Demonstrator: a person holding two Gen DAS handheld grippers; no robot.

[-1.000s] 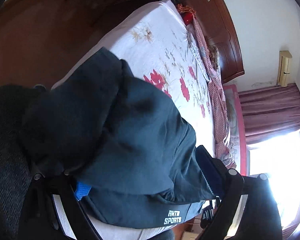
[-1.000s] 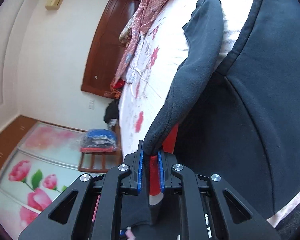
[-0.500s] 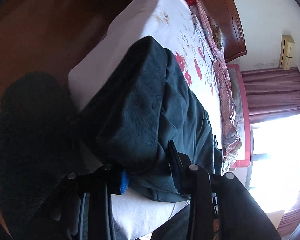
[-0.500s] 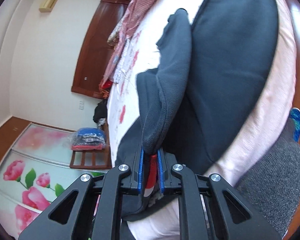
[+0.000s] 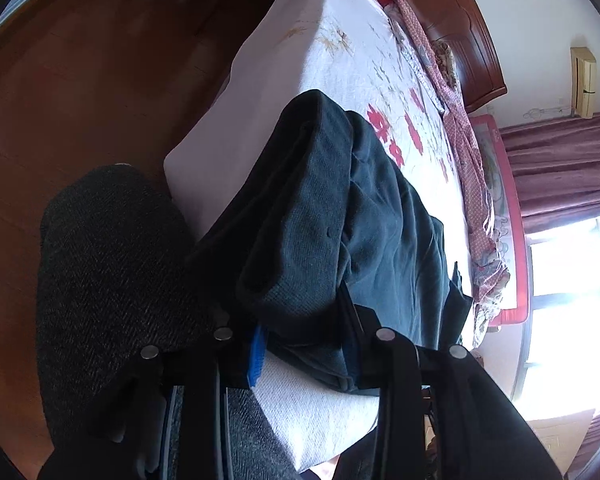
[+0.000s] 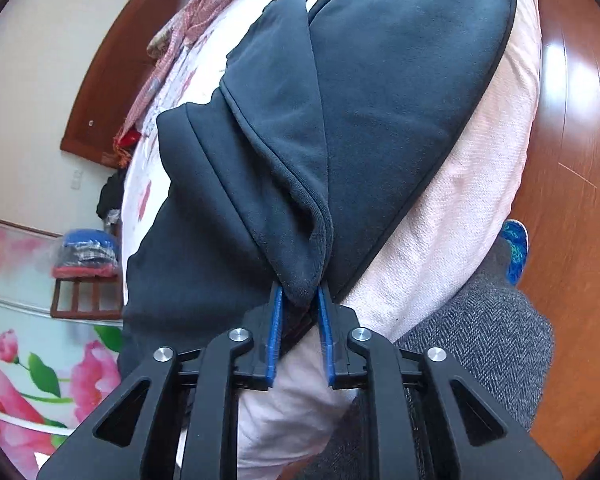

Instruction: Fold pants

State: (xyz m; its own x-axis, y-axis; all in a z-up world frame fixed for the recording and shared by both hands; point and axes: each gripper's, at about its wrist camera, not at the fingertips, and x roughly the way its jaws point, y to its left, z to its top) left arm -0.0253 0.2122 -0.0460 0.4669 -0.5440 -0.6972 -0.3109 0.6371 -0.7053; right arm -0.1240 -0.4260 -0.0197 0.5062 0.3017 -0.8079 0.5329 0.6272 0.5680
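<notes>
r gripper [image 6: 299, 308] jaws opening, a folded corner of the dark navy pants [image 6: 380, 100] between the blue pads [image 6: 275, 320]. pants lie on the pink-white bed [image 6: 460, 200]. grey herringbone leg [image 6: 480, 340] lower right.

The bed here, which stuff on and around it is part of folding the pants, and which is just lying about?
Part of the job:
- dark blue fleece pants
- left gripper
- right gripper, jaws opening, fold of fabric between them

Lying about:
- red patterned cloth
- wooden stool with folded clothes
- maroon curtain

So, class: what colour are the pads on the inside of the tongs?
Blue pads, seen best in the right wrist view.
</notes>
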